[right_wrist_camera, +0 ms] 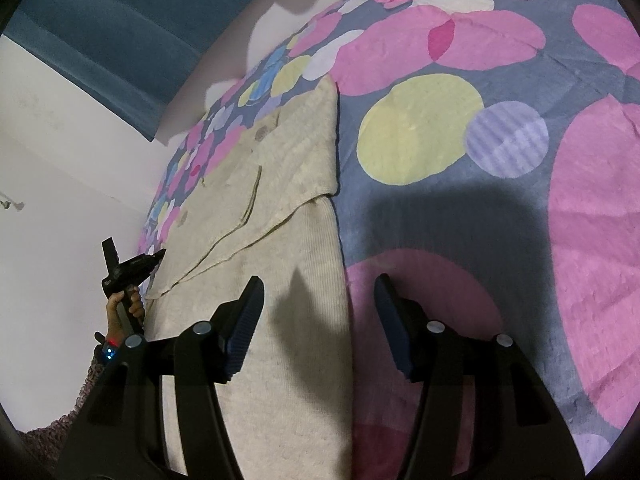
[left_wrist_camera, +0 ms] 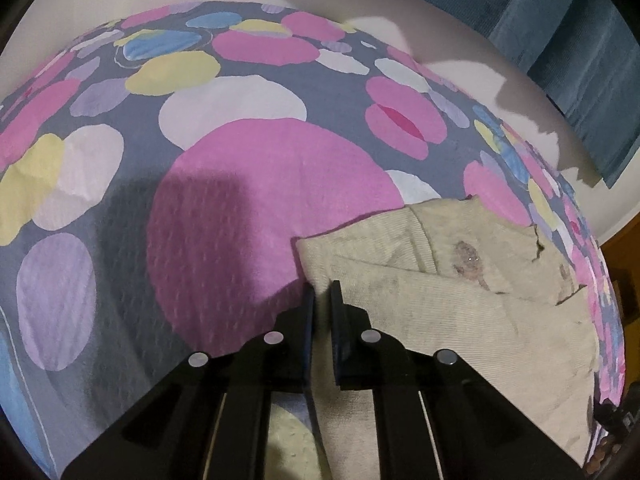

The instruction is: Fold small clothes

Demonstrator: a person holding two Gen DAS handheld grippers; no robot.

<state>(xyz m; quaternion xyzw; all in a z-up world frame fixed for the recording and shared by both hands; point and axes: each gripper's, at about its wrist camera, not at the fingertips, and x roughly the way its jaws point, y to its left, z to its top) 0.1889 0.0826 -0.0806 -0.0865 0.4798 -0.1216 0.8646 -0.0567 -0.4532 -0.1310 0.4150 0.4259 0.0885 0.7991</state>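
— How many things do you count here?

— One garment, a cream ribbed knitted piece of small clothing. It lies on one grey bedsheet with big pink, yellow, lilac and white circles. There are two black two-finger grippers. One hand shows at 8 o'clock in the right wrist view, holding a gripper handle, with a band with small lights on the wrist. Behind the bed hangs one blue curtain.

— How does the garment look?

— It is flat and already folded in layers. One flap lies across it with a slanted edge. I see some brownish marks on the upper layers. One lies near the middle of the left wrist view, towards 3 o'clock. The ribs are fine and run along the length.

— Which way does it point?

— In the right wrist view its long axis goes from 6 o'clock to 12 o'clock, left of centre, and its straight long edge faces 3 o'clock. In the left wrist view it fills the 4 o'clock part, with one corner towards 10 o'clock.

— And the fingers?

— The left gripper has its fingers almost together, at the garment's edge. I cannot tell if cloth is pinched between them. The right gripper has its fingers wide apart and holds nothing. One finger is over the garment, the other over the sheet.
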